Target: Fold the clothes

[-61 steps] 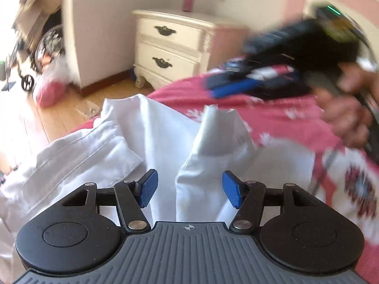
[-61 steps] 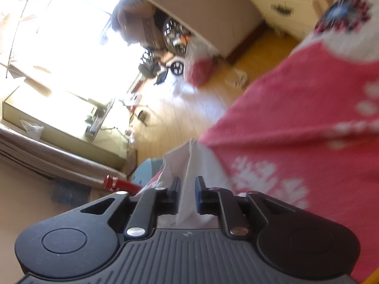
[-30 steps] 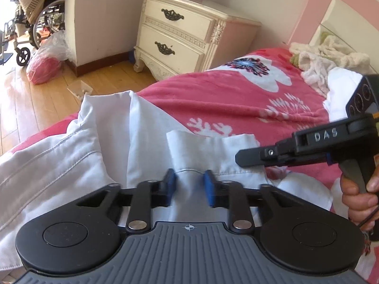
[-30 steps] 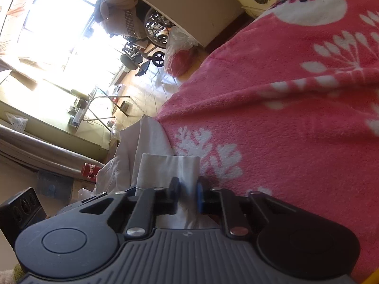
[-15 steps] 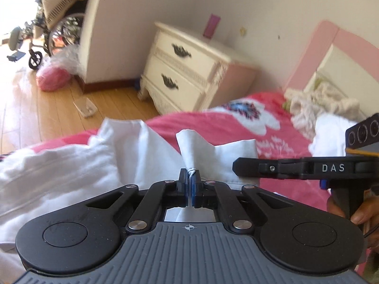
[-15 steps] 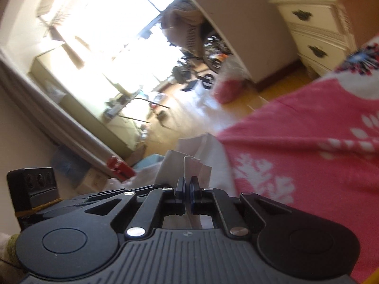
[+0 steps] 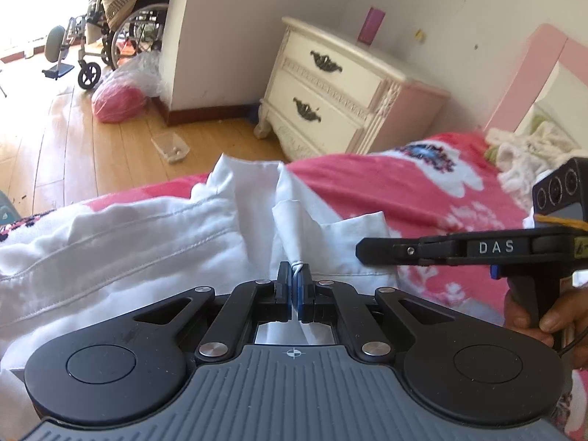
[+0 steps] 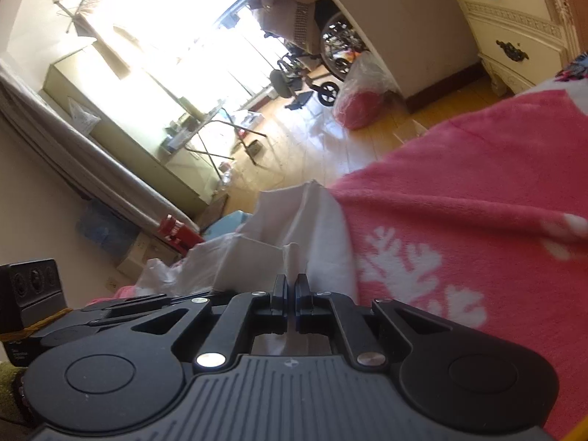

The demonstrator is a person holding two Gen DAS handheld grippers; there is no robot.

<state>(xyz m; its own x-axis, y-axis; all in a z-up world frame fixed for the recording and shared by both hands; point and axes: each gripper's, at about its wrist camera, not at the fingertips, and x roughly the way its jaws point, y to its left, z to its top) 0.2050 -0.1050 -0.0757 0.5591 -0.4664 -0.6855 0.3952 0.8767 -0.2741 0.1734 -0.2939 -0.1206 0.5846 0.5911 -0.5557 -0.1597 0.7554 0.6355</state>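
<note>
Over pink bedspread (image 7: 371, 183): left gripper (image 7: 294, 286), right gripper (image 8: 291, 294) angled down, both clenched on white garment (image 7: 147, 235).

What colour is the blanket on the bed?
Pink-red blanket with white flower patterns, clearest in the right wrist view.

One white garment (image 7: 154, 242), one pink flowered blanket (image 7: 386, 183), two grippers: left (image 7: 294, 275), right (image 8: 292, 286); one hand (image 7: 551, 316), one cream nightstand (image 7: 330, 88) with two drawers, one wheelchair (image 7: 110, 29), one pink bag (image 7: 117, 99), one red can (image 8: 176, 231)
</note>
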